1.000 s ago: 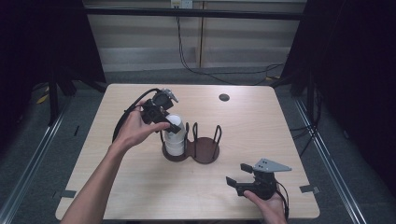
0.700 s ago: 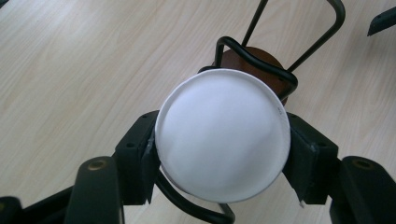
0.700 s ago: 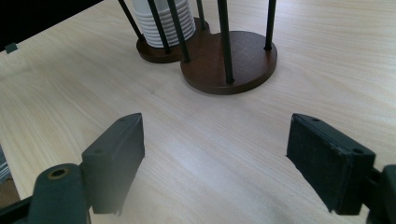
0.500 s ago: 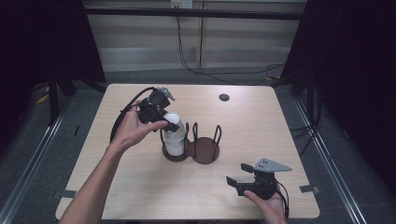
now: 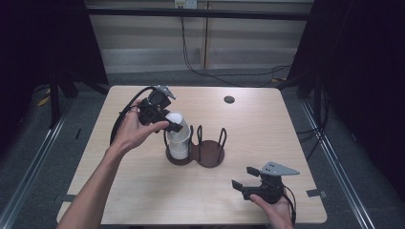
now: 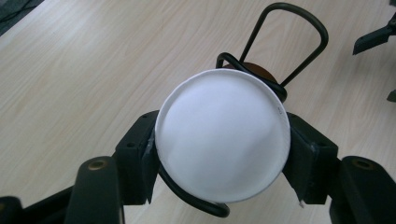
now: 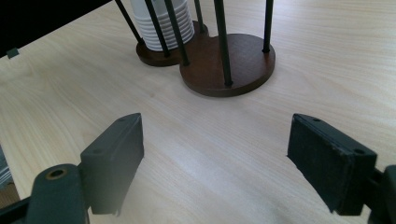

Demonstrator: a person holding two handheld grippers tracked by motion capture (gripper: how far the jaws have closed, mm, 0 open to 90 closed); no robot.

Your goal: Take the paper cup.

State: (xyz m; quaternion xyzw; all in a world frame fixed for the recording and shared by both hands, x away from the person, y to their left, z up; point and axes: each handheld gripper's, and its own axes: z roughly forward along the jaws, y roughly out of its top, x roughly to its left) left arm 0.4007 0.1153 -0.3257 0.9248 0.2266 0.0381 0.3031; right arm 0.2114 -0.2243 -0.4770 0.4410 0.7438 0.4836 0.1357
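So the left gripper (image 6: 219,154) has its jaws clamped on both sides of the top paper cup (image 6: 222,135), right above the stack in the wire rack (image 5: 210,155). Right gripper (image 5: 243,183) sits wide open, holding nothing, rack off ahead of it.

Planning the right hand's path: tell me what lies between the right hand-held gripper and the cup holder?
Bare tabletop: the right gripper view shows nothing between the open right hand-held gripper and the cup holder.
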